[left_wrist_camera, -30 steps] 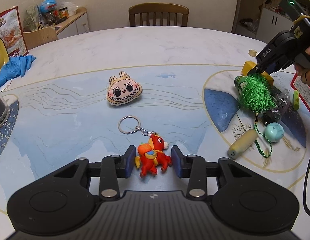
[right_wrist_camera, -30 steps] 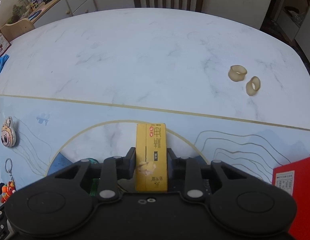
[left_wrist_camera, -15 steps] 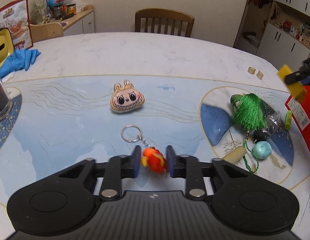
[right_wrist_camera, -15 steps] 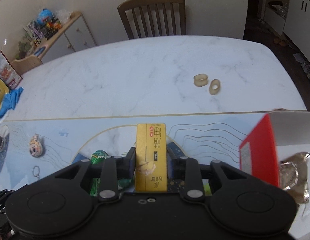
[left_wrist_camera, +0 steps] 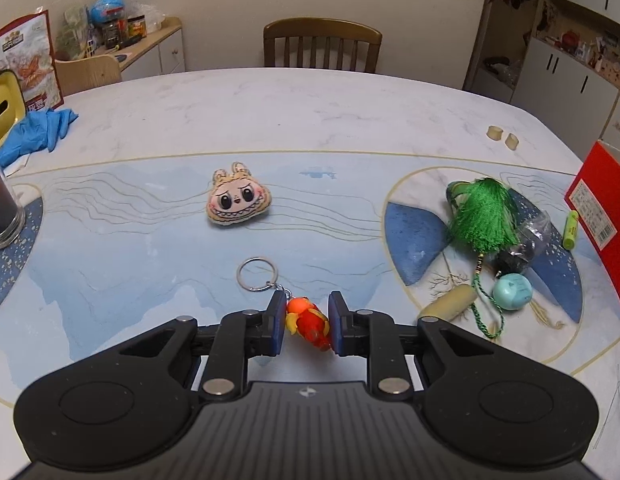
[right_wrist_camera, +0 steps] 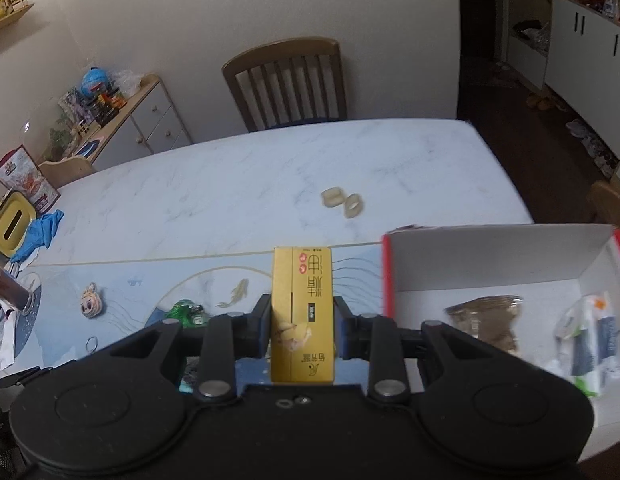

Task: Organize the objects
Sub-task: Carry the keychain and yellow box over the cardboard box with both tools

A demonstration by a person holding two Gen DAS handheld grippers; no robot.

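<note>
Left claw (left_wrist_camera: 303, 322) clamped on a toy keychain (left_wrist_camera: 308, 323), right claw (right_wrist_camera: 302, 326) gripping a yellow carton (right_wrist_camera: 302, 312).

On the left, the claw angles down at the table (left_wrist_camera: 310, 112), its pads pressed on the red-orange toy, whose key ring (left_wrist_camera: 257, 274) lies on the table just ahead; a plush face (left_wrist_camera: 238, 203) sits farther off. On the right, the other claw tilts down above the table, holding the carton upright just left of an open red box (right_wrist_camera: 497, 264) holding packets.
</note>
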